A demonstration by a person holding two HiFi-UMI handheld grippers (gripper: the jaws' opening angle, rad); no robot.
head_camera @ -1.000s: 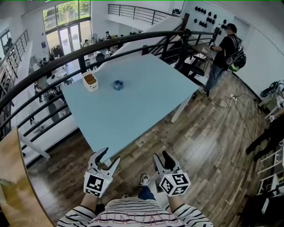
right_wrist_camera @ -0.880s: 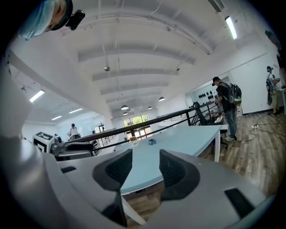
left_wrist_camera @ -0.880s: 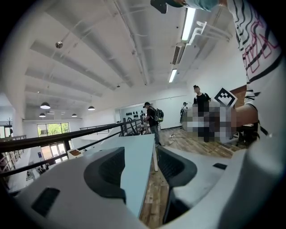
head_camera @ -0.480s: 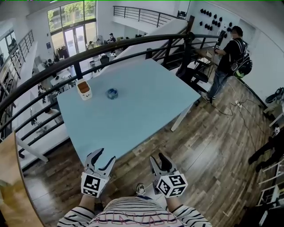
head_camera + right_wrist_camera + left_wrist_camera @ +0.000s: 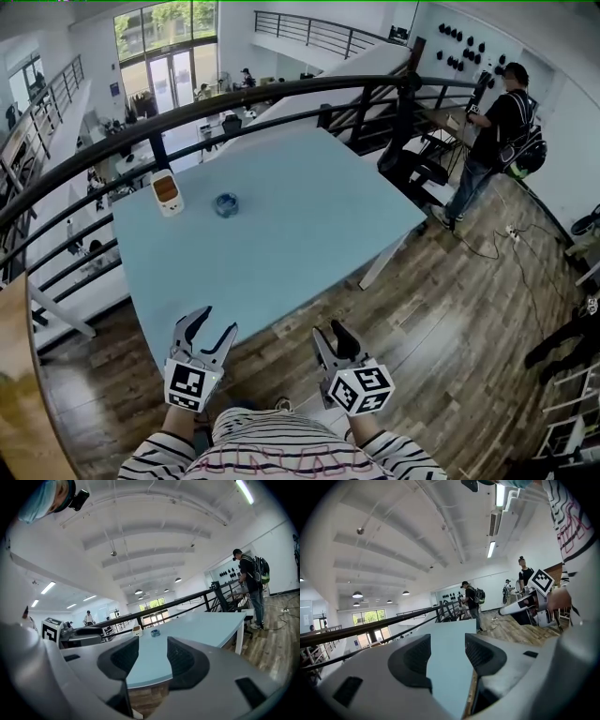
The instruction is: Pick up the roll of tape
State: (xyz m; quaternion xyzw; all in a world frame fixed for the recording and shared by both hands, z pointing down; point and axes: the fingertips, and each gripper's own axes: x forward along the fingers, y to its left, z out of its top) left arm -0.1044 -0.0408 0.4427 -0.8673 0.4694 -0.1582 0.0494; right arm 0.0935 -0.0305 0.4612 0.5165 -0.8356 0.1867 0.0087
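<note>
You get bright, even light from the far windows [image 5: 169,37] and ceiling strips [image 5: 491,549]; edges bend, and gripper-view corners go black.

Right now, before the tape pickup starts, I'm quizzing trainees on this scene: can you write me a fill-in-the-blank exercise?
1. The tape lies on a light ___ table.
2. In the head view, the white container stands to the ___ of the tape.
3. The left gripper and the right gripper both have their jaws ___, with nothing held between them.
4. The floor around the table is laid with ___ planks.

Missing words: blue; left; open; wooden
</note>
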